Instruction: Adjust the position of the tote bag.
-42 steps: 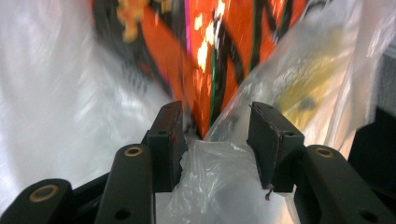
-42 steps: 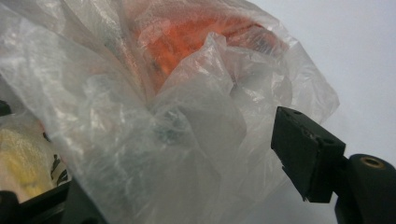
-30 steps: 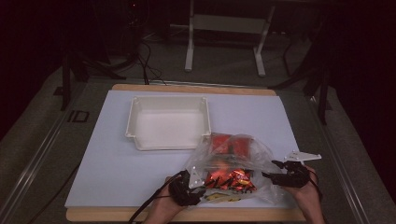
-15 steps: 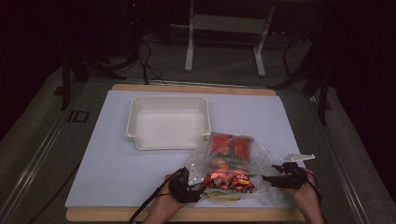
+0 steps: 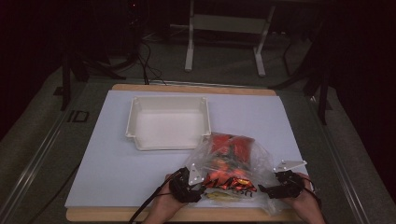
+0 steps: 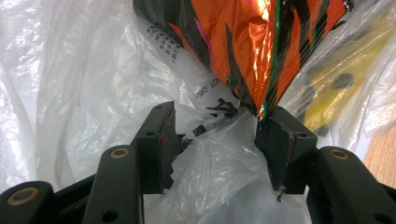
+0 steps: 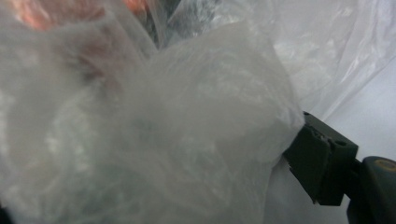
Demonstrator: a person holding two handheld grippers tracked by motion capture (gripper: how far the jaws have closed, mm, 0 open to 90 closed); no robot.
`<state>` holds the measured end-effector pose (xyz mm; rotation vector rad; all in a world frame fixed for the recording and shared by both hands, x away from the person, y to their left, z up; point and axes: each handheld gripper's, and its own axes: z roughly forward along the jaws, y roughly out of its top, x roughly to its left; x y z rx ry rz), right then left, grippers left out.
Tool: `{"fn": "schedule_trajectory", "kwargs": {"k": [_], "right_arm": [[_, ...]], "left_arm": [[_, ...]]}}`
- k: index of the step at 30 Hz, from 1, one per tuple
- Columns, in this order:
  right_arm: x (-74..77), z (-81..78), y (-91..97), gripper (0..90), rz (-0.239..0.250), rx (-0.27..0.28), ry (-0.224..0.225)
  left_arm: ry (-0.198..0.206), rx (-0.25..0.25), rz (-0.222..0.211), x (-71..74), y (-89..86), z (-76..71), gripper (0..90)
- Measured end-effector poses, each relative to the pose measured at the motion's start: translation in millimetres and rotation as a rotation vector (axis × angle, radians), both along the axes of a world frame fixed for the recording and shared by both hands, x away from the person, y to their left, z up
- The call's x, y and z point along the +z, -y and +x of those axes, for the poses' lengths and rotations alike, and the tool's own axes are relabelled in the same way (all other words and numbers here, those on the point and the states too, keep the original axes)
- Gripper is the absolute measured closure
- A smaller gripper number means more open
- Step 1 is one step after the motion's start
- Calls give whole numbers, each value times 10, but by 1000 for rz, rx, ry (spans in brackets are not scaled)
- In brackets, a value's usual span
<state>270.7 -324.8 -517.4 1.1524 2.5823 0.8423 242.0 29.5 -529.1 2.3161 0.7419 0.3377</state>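
Item: clear plastic bag [image 5: 233,161] of snack packets [image 5: 228,175], lying at the near edge of the white mat [image 5: 93,172], just in front of the empty white tray [image 5: 168,123].

Step in hand, as judged: releasing the bag's two near corners so that it rests flat on the mat. Done well, both sides let go evenly, film slipping free of the pads without snagging, and the hands back off level so the packets are not dragged or tipped.

Left gripper [image 5: 190,185]: jaws apart and just been opening; loose bag film and an orange packet's corner [image 6: 261,100] sit between the pads [image 6: 161,140], not squeezed.

Right gripper [image 5: 275,189]: jaws just been opening; bunched film [image 7: 177,140] covers the gap, one pad [image 7: 322,158] beside it; whether it pinches the film cannot be told.
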Motion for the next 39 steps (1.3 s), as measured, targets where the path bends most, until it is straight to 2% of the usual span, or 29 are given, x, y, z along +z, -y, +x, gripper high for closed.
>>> {"fn": "schedule_trajectory", "kwargs": {"k": [2,3,4,5,6,7,11,12,17,18,20,22,25,27,29,31,35,39], "right_arm": [[2,7,-1,318,-16,-10,11],[-6,42,6,326,-57,-39,44],[-6,42,6,326,-57,-39,44],[-15,70,19,338,-60,-60,82],[-15,70,19,338,-60,-60,82],[-21,95,27,369,-65,-81,117],[-22,137,35,408,-82,-116,158],[-20,171,42,414,-89,-143,179],[-1,269,79,430,-79,-197,203],[8,287,85,428,-67,-207,200],[29,320,96,431,-53,-221,202],[45,356,113,429,-47,-245,198],[62,404,141,428,-23,-276,192],[68,431,153,433,-28,-298,190],[70,456,170,441,-15,-320,178],[67,461,171,436,-7,-304,164],[95,399,149,352,49,-193,145],[162,319,129,301,92,-117,145]], "left_arm": [[3,1,4,1,-6,2,479],[6,2,8,3,-13,4,472],[8,5,11,5,-19,4,472],[14,10,15,11,-42,5,467],[14,10,15,11,-42,5,466],[17,17,17,13,-60,10,463],[31,44,21,42,-151,49,458],[35,53,23,53,-179,58,458],[58,97,32,88,-315,99,459],[68,105,41,90,-331,105,461],[108,119,87,85,-353,116,476],[127,127,98,83,-383,133,493],[125,141,74,86,-415,159,514],[118,142,48,96,-431,169,523],[80,136,-16,110,-463,189,513],[64,116,-59,129,-487,187,474],[87,62,-117,205,-527,122,451],[119,28,-130,282,-526,63,450]]}}
